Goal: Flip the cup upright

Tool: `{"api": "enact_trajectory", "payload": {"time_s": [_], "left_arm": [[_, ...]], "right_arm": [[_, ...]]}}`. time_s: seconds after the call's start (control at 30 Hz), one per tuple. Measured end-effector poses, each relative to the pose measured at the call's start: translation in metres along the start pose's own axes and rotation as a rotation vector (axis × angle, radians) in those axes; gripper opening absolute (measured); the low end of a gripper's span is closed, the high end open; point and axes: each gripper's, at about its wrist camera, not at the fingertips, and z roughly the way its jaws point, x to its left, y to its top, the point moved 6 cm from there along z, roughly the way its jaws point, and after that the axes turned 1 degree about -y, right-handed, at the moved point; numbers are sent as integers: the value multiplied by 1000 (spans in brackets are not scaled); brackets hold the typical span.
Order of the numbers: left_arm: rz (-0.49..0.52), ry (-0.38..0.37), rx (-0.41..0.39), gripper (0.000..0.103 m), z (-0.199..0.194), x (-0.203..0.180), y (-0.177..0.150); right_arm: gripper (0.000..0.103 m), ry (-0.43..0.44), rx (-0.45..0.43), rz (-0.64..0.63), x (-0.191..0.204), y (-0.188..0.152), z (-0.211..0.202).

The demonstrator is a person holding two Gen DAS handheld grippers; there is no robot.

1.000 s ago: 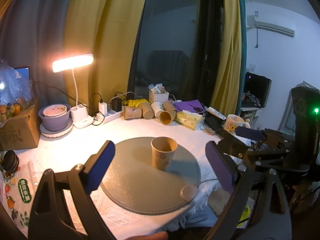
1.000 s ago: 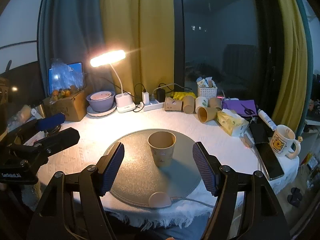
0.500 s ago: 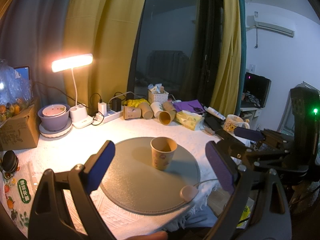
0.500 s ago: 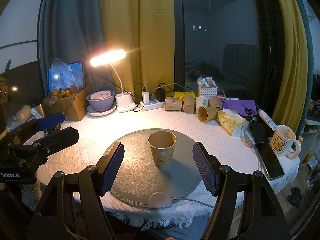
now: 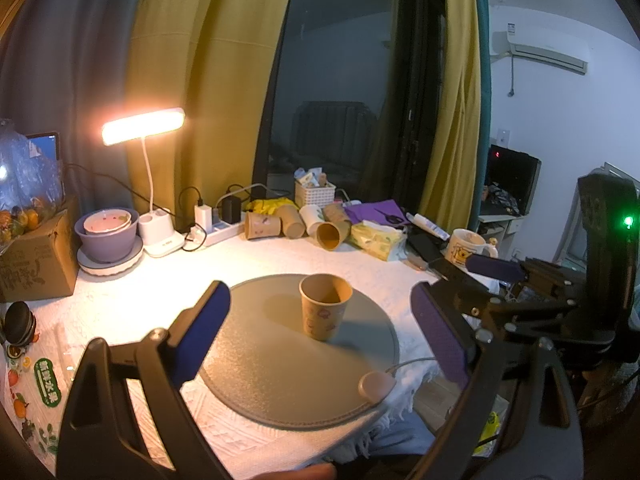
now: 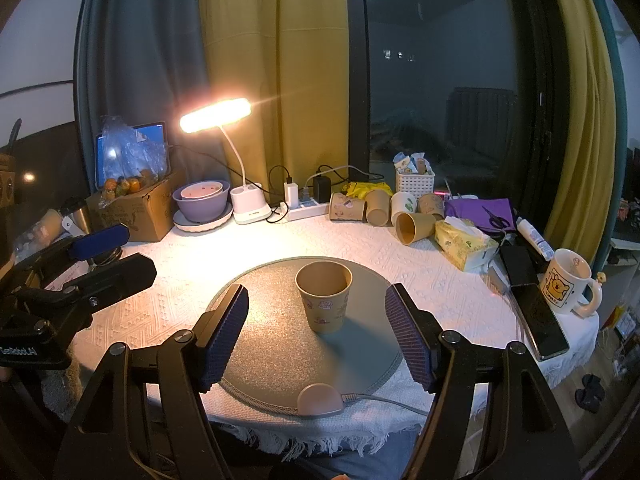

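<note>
Left wrist view: brown paper cup with small printed figures (image 5: 325, 306) upright, mouth up, on round grey mat (image 5: 280, 376) over white textured tablecloth (image 5: 168, 280). Left gripper (image 5: 320, 332) with blue-padded fingers (image 5: 200, 332) spread wide, nothing between them, cup ahead and clear of both pads. Right gripper (image 5: 492, 276) seen off to the right, beside the table edge, also apart and empty. Lit white desk lamp (image 5: 143, 132) at back left.

Right wrist view: same cup (image 6: 324, 296) upright near mat (image 6: 272, 344) centre. Right gripper (image 6: 318, 332) gaping, blue pads (image 6: 408, 338) either side of cup, short of it, not touching. Left gripper (image 6: 108, 256) at left, parted, holding nothing. Heap of lying paper cups (image 6: 384, 210) at back, white bear-printed mug (image 6: 566, 282) at right edge.
</note>
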Motion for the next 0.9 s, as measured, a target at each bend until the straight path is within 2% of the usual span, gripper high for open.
{"api": "enact_trajectory", "payload": {"time_s": [0.9], "left_arm": [[-2,-1,1,93,0,-1,-1]], "right_arm": [[74,-1,1,2,1,0,1]]}}
